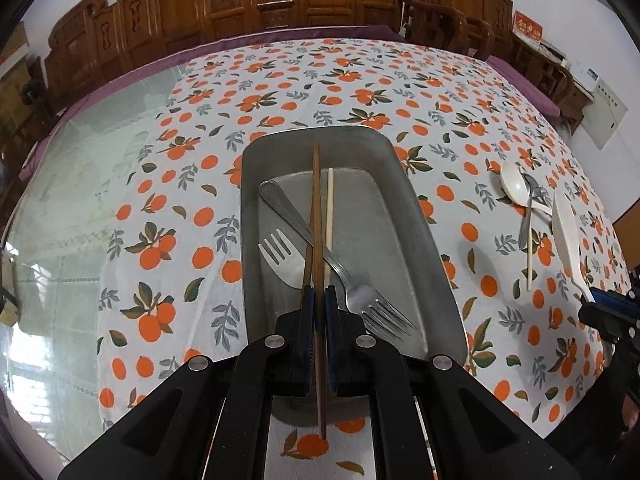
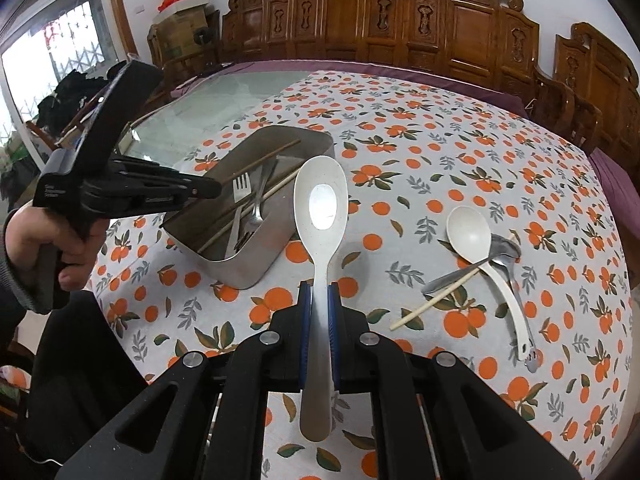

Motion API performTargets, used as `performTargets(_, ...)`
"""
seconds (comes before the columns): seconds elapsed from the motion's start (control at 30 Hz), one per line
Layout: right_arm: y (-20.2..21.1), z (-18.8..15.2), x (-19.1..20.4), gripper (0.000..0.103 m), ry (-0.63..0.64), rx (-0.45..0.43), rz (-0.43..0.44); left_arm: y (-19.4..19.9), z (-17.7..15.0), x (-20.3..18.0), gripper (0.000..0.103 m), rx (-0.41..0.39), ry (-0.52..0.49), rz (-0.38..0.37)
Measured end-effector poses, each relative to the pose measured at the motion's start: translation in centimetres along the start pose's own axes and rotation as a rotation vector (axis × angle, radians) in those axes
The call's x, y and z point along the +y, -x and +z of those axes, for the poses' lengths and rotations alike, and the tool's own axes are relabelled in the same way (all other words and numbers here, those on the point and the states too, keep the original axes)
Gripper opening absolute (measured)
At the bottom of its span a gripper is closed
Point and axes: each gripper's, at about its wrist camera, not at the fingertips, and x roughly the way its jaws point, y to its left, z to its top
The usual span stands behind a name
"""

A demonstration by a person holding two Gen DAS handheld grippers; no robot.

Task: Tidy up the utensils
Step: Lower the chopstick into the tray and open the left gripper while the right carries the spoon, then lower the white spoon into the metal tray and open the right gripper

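My left gripper (image 1: 319, 294) is shut on a brown wooden chopstick (image 1: 317, 216) and holds it above the metal tray (image 1: 416, 216). In the tray lie two forks (image 1: 352, 284), another brown chopstick and a pale chopstick (image 1: 330, 204). My right gripper (image 2: 319, 294) is shut on the handle of a white rice paddle (image 2: 320, 204), held above the tablecloth just right of the tray (image 2: 256, 260). On the cloth to the right lie a white ladle spoon (image 2: 470, 234), a metal spoon (image 2: 506, 250) and a pale chopstick (image 2: 436, 298), crossed in a pile.
The table has an orange-print cloth (image 1: 460, 92) and bare glass (image 1: 80, 168) on the left. Carved wooden chairs (image 2: 440, 20) line the far edge. The left gripper and the hand holding it (image 2: 92, 184) hover over the tray's left side in the right wrist view.
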Motion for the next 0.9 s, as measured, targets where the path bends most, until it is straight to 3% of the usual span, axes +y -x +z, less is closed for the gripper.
performTargets(0.47, -0.9, 1.1, 0.8, 0.01, 0.006, 0.008, 0.007, -1.6, 0.5, 1.0, 0.005, 0.011, 0.018, -0.012)
performTargets(0.53, -1.1, 1.4, 1.0, 0.01, 0.007, 0.008, 0.008, -1.3, 0.5, 1.1, 0.007, 0.004, 0.02, -0.011)
performTargets(0.6, -1.3, 1.8, 1.3, 0.01, 0.008, 0.006, 0.012, -0.5, 0.4, 1.3, 0.021, -0.016, 0.024, -0.01)
performTargets(0.9, -2.6, 4.0, 3.1, 0.01, 0.013, -0.011, 0.047, 4.7, -1.3, 4.1, 0.034, -0.128, 0.041, 0.048)
